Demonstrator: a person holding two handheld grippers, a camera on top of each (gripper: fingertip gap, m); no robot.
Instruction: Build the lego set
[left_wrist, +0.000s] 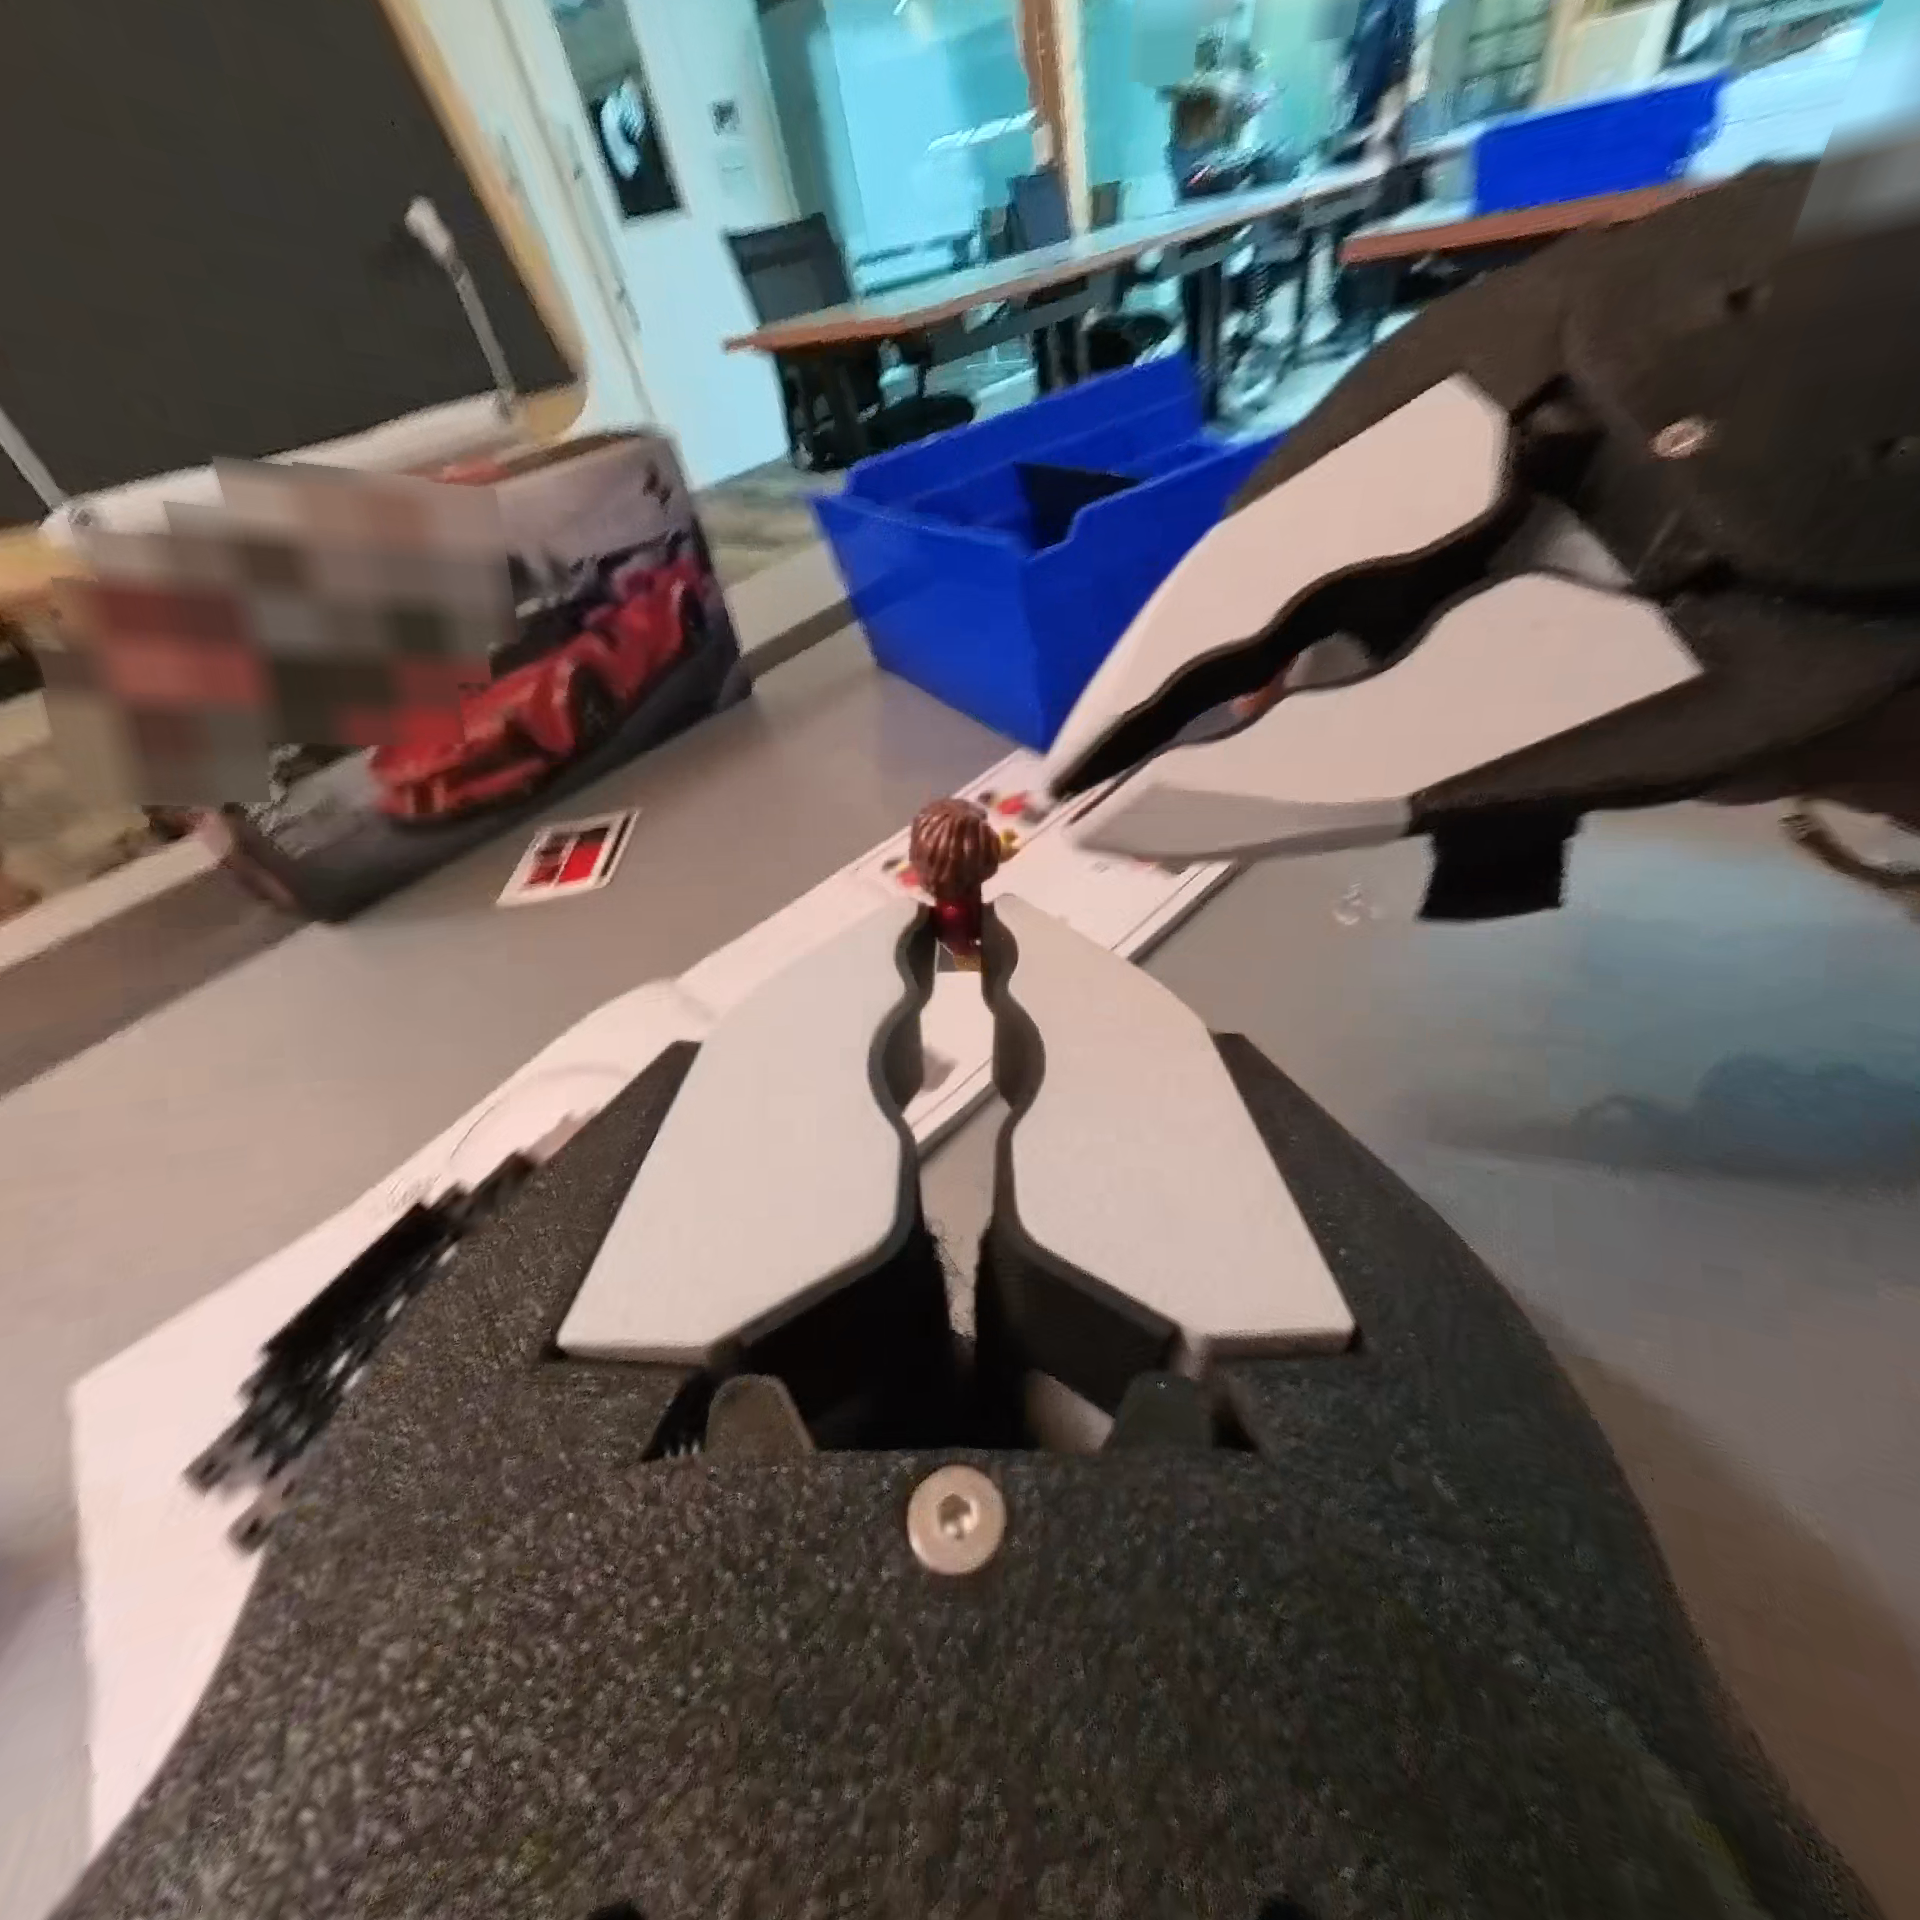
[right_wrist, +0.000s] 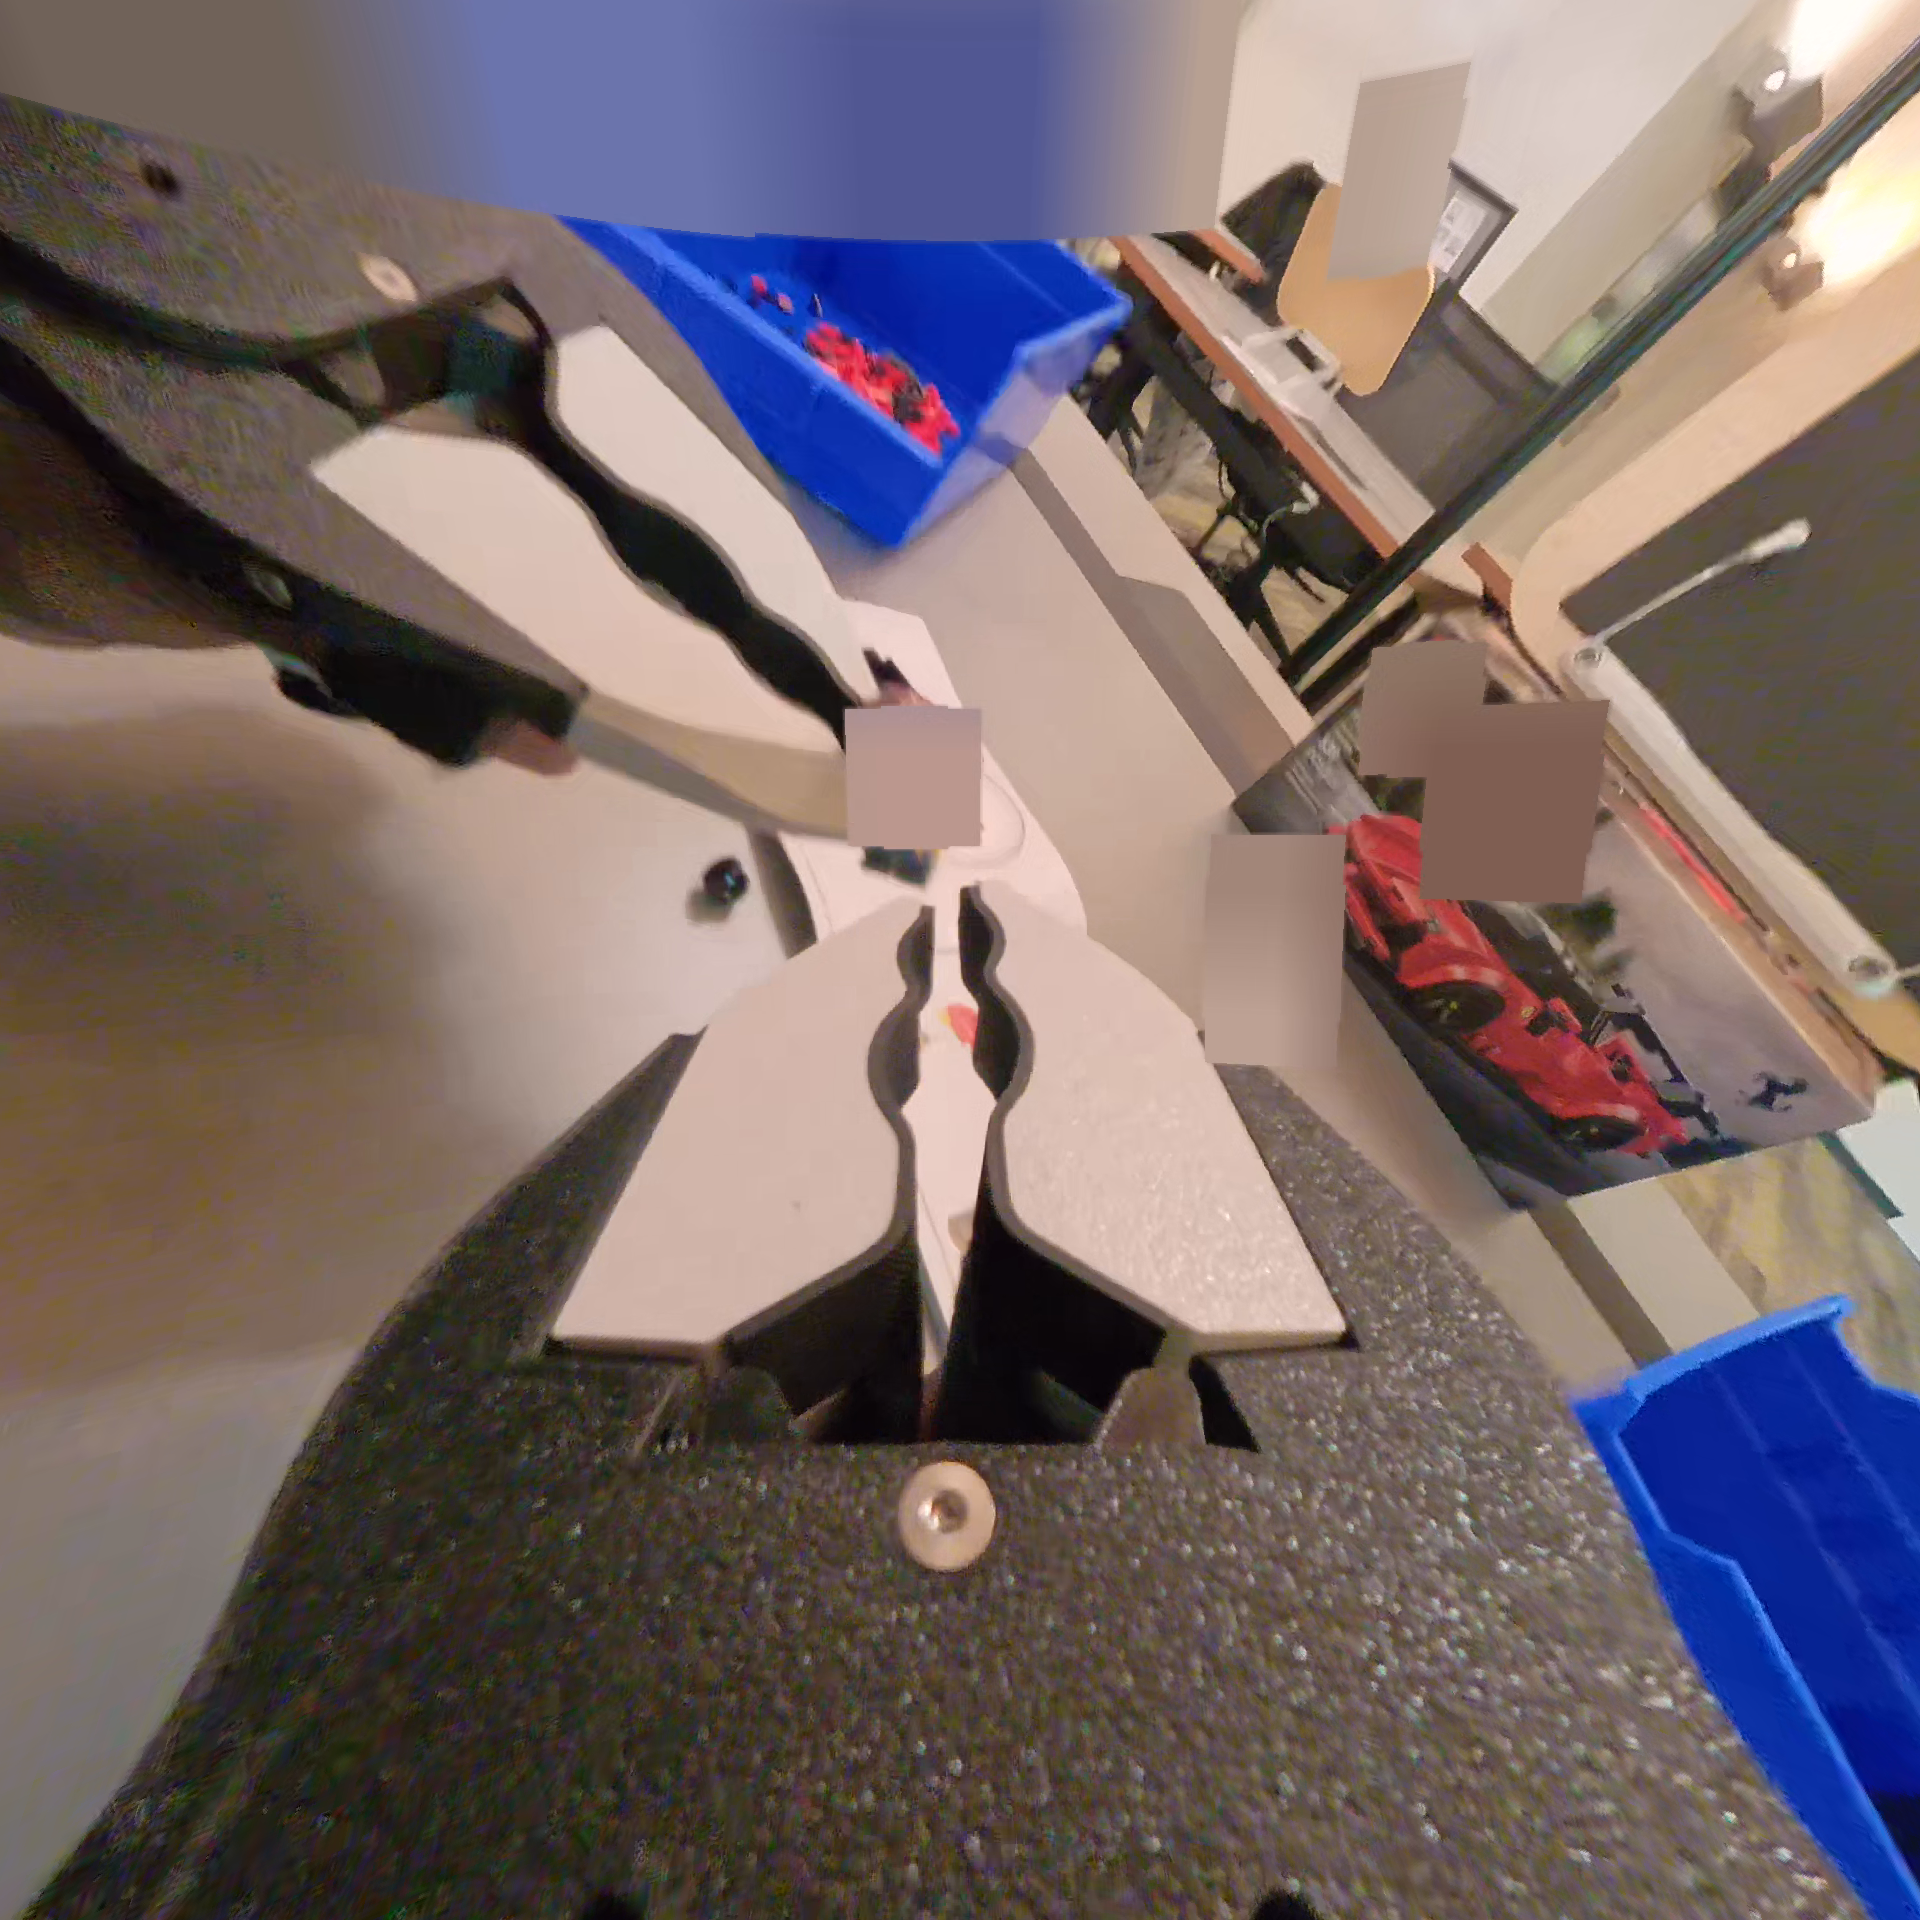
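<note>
My left gripper (left_wrist: 961, 914) is shut on a small toy figure (left_wrist: 951, 847) with brown hair and a red body. Its fingertips pinch the body and hold the figure upright over a white printed sheet (left_wrist: 1143, 894) on the grey table (left_wrist: 1558, 1091). My right gripper (left_wrist: 1070, 805) comes in from the upper right, its tips just right of the figure, apart from it. In the right wrist view the right gripper (right_wrist: 948, 909) stands narrowly open with only the sheet (right_wrist: 1029, 883) showing between its fingers. The left gripper's finger (right_wrist: 707, 748) reaches in from the left; a patch hides its tip.
A box with a red car picture (left_wrist: 582, 665) and a small sticker card (left_wrist: 566, 857) lie at the left. A blue bin (left_wrist: 987, 582) stands behind the sheet and holds red pieces (right_wrist: 883, 384). Another blue bin (right_wrist: 1766, 1507) is at the near right. A small black piece (right_wrist: 724, 881) lies on the table. The grippers are tip to tip, or close to it.
</note>
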